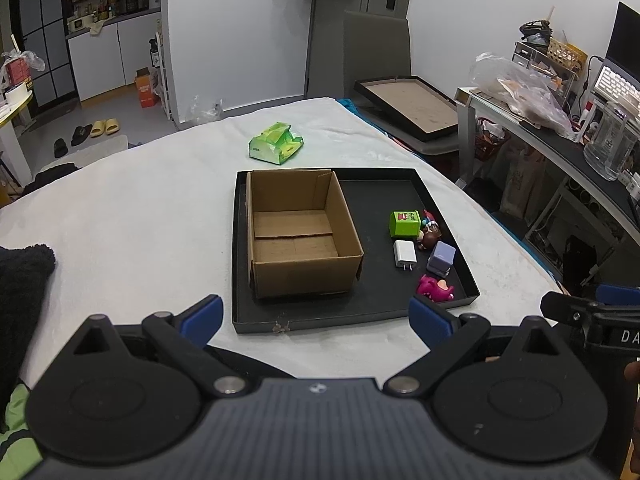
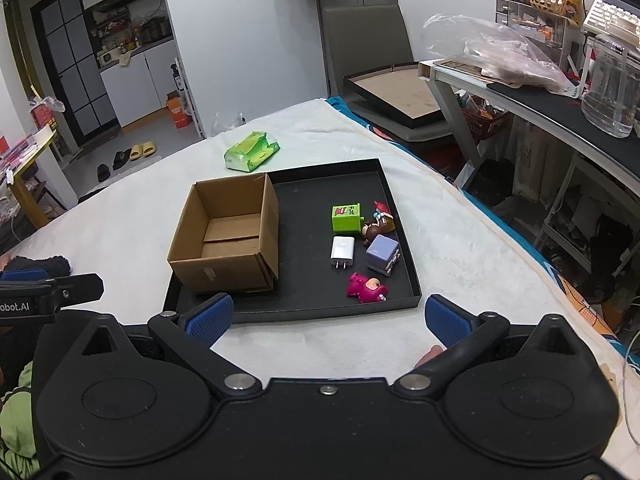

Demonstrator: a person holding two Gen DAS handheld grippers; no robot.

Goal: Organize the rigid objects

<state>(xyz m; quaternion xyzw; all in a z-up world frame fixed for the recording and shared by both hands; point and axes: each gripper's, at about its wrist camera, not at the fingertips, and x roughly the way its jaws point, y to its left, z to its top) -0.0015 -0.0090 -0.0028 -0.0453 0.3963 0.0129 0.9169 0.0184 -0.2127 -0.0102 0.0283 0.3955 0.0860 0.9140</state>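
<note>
A black tray (image 1: 360, 312) (image 2: 320, 308) lies on the white cloth. An open, empty cardboard box (image 1: 300, 236) (image 2: 228, 236) stands in its left half. In its right half lie a green cube (image 1: 405, 224) (image 2: 346, 217), a white charger (image 1: 405, 254) (image 2: 342, 251), a purple cube (image 1: 441, 259) (image 2: 383, 255), a brown figure (image 1: 430, 236) (image 2: 380, 226) and a pink toy (image 1: 435, 289) (image 2: 368, 287). My left gripper (image 1: 316, 322) is open and empty before the tray's near edge. My right gripper (image 2: 328, 318) is open and empty, also at the near edge.
A green packet (image 1: 276, 142) (image 2: 251, 151) lies on the cloth beyond the tray. A dark fuzzy cloth (image 1: 20, 280) lies at the left. A cluttered desk (image 2: 560, 92) and a chair (image 2: 368, 40) stand to the right and behind.
</note>
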